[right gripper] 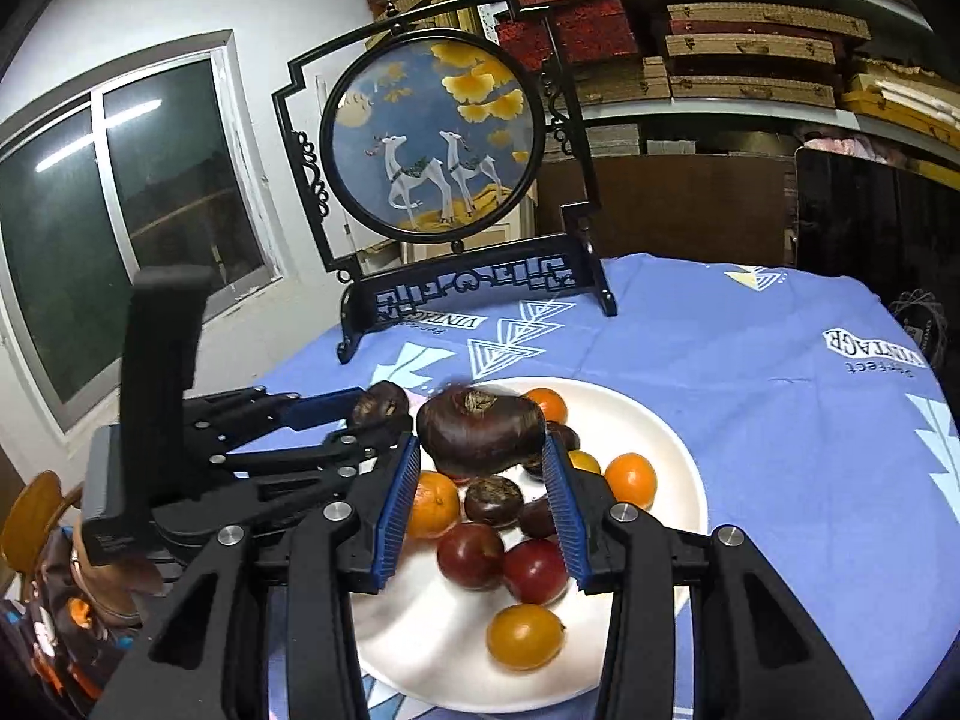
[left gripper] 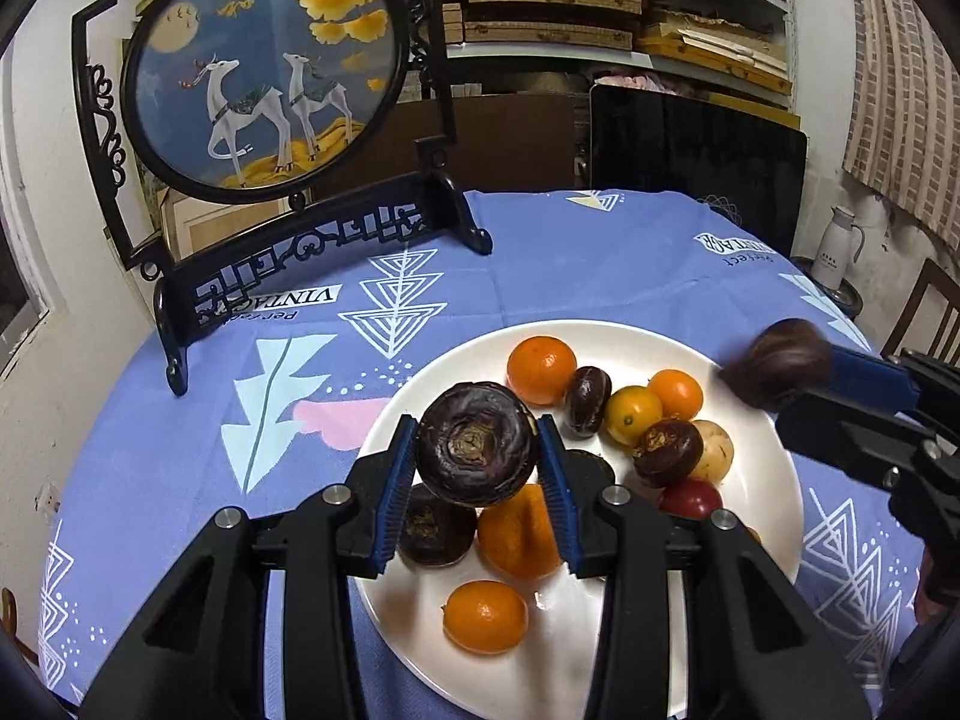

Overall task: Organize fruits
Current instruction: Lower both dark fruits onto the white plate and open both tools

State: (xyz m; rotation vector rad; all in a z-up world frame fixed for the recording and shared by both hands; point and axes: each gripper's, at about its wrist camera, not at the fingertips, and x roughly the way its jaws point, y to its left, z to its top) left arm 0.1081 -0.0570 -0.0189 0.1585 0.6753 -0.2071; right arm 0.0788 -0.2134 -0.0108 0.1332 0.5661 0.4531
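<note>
Glossy white plate (left gripper: pixel 762 480), matt cloth tablecloth (left gripper: pixel 540 264)

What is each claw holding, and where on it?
Each grips a dark water chestnut by its opposite sides, above the plate: left claw on one, right claw on another.

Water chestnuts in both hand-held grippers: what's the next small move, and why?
Probably carry both sideways off the white plate. The left hand-held gripper and right hand-held gripper each clamp a dark water chestnut above the plate, where oranges remain mixed in.
</note>
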